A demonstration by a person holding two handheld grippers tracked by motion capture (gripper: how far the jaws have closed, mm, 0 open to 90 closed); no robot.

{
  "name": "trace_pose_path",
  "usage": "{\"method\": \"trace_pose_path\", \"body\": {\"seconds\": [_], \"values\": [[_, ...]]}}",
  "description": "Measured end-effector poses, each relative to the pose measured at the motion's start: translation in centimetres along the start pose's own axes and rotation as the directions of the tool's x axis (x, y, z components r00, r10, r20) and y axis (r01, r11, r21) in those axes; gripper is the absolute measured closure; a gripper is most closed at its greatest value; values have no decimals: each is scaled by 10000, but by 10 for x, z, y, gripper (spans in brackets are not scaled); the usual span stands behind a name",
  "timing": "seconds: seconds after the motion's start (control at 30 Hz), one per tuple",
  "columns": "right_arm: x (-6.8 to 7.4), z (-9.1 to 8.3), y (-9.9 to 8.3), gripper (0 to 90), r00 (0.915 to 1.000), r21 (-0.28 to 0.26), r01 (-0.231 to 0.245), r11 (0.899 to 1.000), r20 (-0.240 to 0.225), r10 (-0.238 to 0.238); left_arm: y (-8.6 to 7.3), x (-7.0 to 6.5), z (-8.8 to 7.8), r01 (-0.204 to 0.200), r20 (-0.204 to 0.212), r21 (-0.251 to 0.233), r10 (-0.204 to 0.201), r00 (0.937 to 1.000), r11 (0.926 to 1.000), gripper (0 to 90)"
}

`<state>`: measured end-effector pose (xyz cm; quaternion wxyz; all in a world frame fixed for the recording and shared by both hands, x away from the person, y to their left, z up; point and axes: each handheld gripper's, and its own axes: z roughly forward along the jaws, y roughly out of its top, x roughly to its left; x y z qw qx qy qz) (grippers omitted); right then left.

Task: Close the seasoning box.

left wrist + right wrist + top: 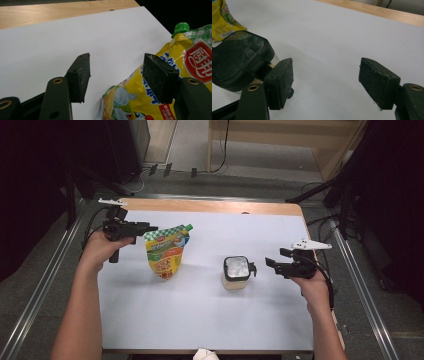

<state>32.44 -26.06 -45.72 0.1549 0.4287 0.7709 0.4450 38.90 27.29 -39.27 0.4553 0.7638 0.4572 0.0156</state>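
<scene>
A yellow stand-up plastic pouch with a green screw cap (165, 252) stands left of centre in the high view, on the white sheet (200, 305) that covers the wooden table (210, 206); the left gripper (150, 228) hovers just beside the pouch's top left corner, jaws spread with nothing between them; in the left gripper view the pouch (160, 97) fills the lower right, behind the right-hand jaw. Right of centre stands a small clear jar with a black square flip lid (236, 272); the right gripper (270, 262) waits just beside it on the right, jaws spread and empty; in the right gripper view the jar (237, 62) sits at the left edge, behind the left-hand jaw.
</scene>
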Motion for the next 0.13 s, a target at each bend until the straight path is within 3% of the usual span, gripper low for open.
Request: {"method": "trace_pose_path", "body": {"seconds": [0.13], "values": [[0,1,0,291,10000,11,44,10000,-12,-44,0,1,1,33,-8,27,-33,10000,10000,403]]}}
